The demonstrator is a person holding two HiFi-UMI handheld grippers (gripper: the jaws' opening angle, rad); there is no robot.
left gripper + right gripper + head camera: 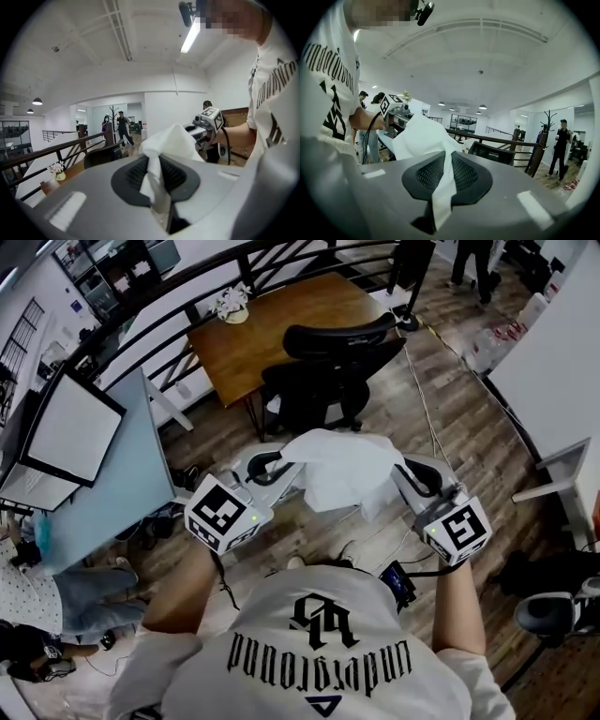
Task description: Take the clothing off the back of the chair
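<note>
I hold a white piece of clothing (339,471) bunched in the air in front of my chest, stretched between both grippers. My left gripper (284,464) is shut on its left edge, and the cloth (176,143) runs pinched between the dark pads (136,174). My right gripper (399,471) is shut on the right edge, where the fabric (419,136) hangs down through the closed pads (465,174). The black office chair (323,362) stands beyond the cloth, its back bare, beside the wooden table (281,329). It also appears as the chair (103,154) and the chair (494,152).
A flower pot (232,304) stands on the wooden table, with a dark railing (178,296) behind it. A light blue desk (112,484) with a monitor (70,427) is at the left. A white table (553,352) is at the right. Cables cross the wood floor. People stand far off.
</note>
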